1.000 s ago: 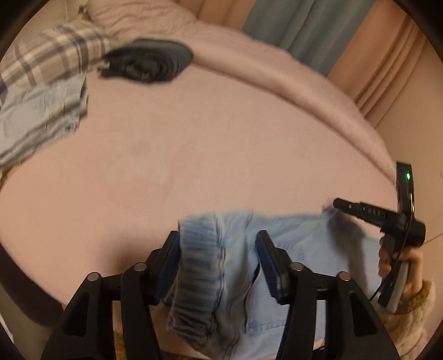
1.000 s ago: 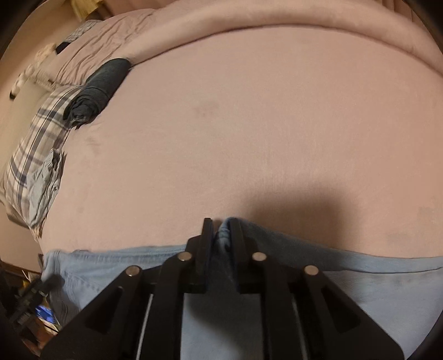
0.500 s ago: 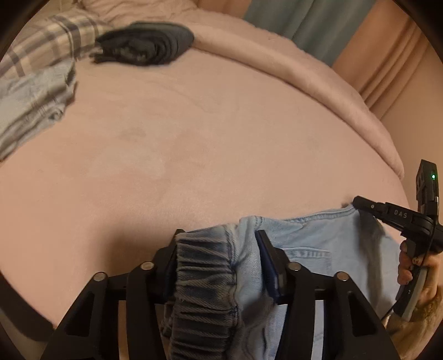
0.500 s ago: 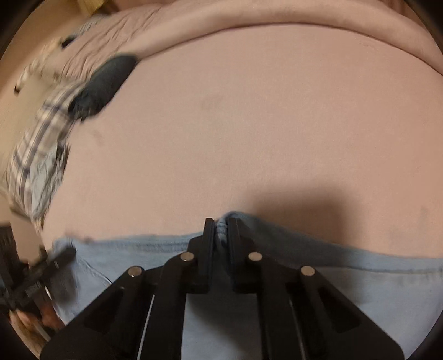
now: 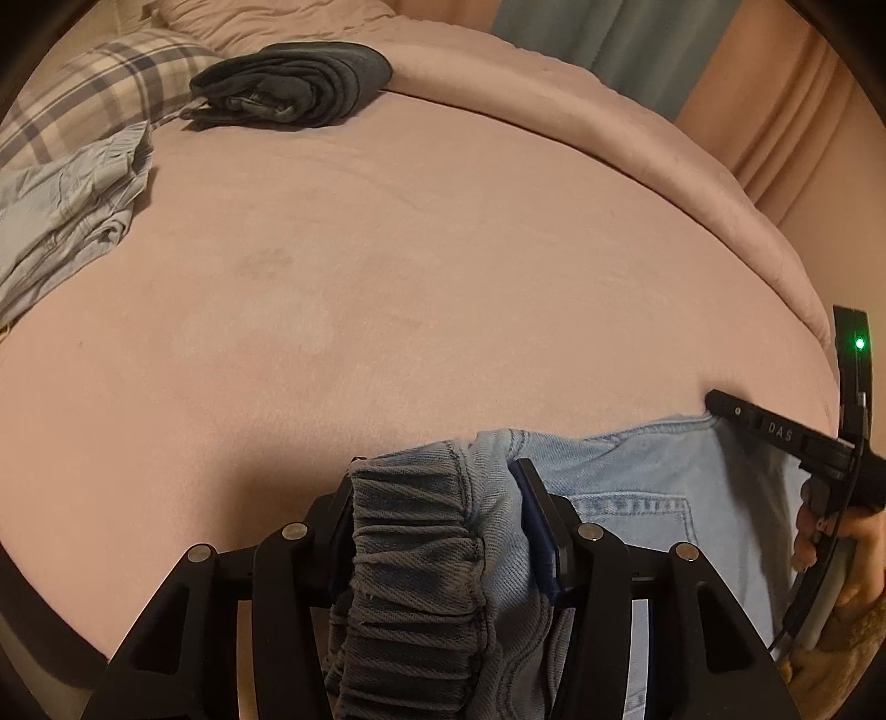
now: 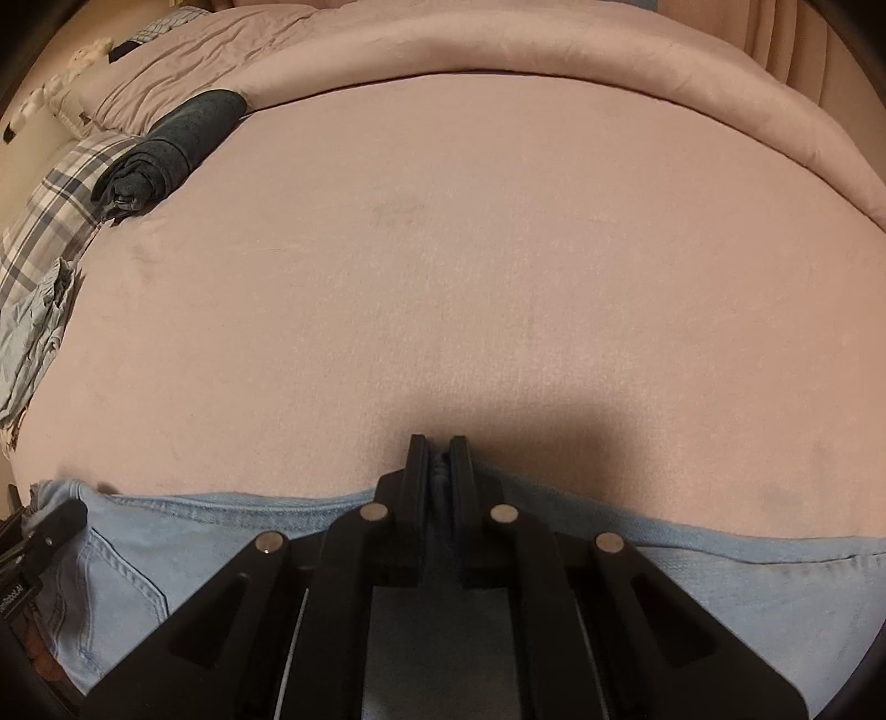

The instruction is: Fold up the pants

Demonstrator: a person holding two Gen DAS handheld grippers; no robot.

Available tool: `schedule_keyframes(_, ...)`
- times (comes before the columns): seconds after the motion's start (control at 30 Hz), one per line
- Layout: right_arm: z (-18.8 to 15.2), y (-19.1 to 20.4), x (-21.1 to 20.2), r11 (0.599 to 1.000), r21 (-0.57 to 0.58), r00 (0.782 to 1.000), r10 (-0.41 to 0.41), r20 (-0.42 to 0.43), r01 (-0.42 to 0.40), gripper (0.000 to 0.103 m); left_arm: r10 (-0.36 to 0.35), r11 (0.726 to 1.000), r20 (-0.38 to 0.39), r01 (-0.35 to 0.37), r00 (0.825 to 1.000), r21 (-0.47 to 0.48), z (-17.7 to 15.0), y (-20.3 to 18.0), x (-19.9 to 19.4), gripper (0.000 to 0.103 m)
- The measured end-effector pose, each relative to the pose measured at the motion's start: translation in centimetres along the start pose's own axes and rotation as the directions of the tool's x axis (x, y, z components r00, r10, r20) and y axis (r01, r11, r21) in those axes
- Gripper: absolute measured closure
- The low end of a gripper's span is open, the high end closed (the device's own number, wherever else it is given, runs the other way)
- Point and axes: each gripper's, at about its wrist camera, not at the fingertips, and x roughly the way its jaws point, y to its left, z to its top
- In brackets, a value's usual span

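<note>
Left tool: jaws clamped on the gathered elastic waistband of the light blue denim pants; bunched cloth fills the gap between the fingers and hangs below them.

Right tool: jaws nearly together, pinching a thin fold at the pants' far edge. From the left wrist view the right tool shows at the right, a green light on its body, a hand on its grip.

Pants lie at the near edge of the pink bed, stretched sideways between the two tools, back pocket stitching facing up.

Change over the last second: the pants' far edge sits further onto the bed than before, and more of the pocket panel lies flat between the tools. The waistband bunch has spread wider in the left tool. The right tool's pinch looks unchanged. The background has sharpened; half a second ago it was smeared.

Far side of bed: a rolled dark garment beside a plaid pillow, a crumpled pale blue garment near them, well apart from the pants. Curtains behind.
</note>
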Motion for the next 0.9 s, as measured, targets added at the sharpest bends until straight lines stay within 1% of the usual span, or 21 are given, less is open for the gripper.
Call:
schedule_keyframes(0.13,0.0,0.5,0.0,1.0,-0.013,1.0,-0.024,0.004,0.024,0.097,0.006,1.0,0.001,-0.006,1.0,0.003,-0.1,-0.1,0.0,0.049)
schedule_keyframes(0.27,0.1,0.9,0.2,0.998,-0.027,0.998,-0.055,0.003,0.055,0.096,-0.009,1.0,-0.006,0.009,1.0,-0.007,-0.1,0.1,0.1,0.048)
schedule_keyframes(0.37,0.1,0.9,0.3,0.997,-0.034,0.998,-0.063,0.007,0.063,0.096,-0.012,1.0,-0.005,0.012,1.0,-0.007,-0.1,0.2,0.1,0.048)
schedule_keyframes(0.5,0.1,1.0,0.5,0.998,-0.026,0.998,-0.062,0.009,0.062,0.096,-0.048,0.999,-0.012,0.047,0.999,-0.027,0.1,0.9,0.2,0.048)
schedule_keyframes(0.57,0.1,1.0,0.5,0.998,-0.02,0.998,-0.064,0.012,0.064,0.097,-0.046,0.999,-0.012,0.045,0.999,-0.021,0.1,0.8,0.0,0.048)
schedule_keyframes(0.63,0.1,1.0,0.5,0.998,-0.02,0.998,-0.068,0.013,0.068,0.098,-0.032,0.999,-0.009,0.032,0.999,0.003,0.0,0.5,-0.3,0.048)
schedule_keyframes(0.77,0.1,1.3,0.5,0.997,-0.027,0.997,-0.076,0.015,0.077,0.098,-0.044,0.999,-0.001,0.044,0.999,-0.009,-0.5,0.4,-1.3,0.048)
schedule_keyframes(0.9,0.1,1.3,0.5,0.997,-0.023,0.997,-0.075,0.016,0.075,0.098,-0.039,0.999,0.002,0.039,0.999,0.017,-0.8,-0.3,-2.9,0.048)
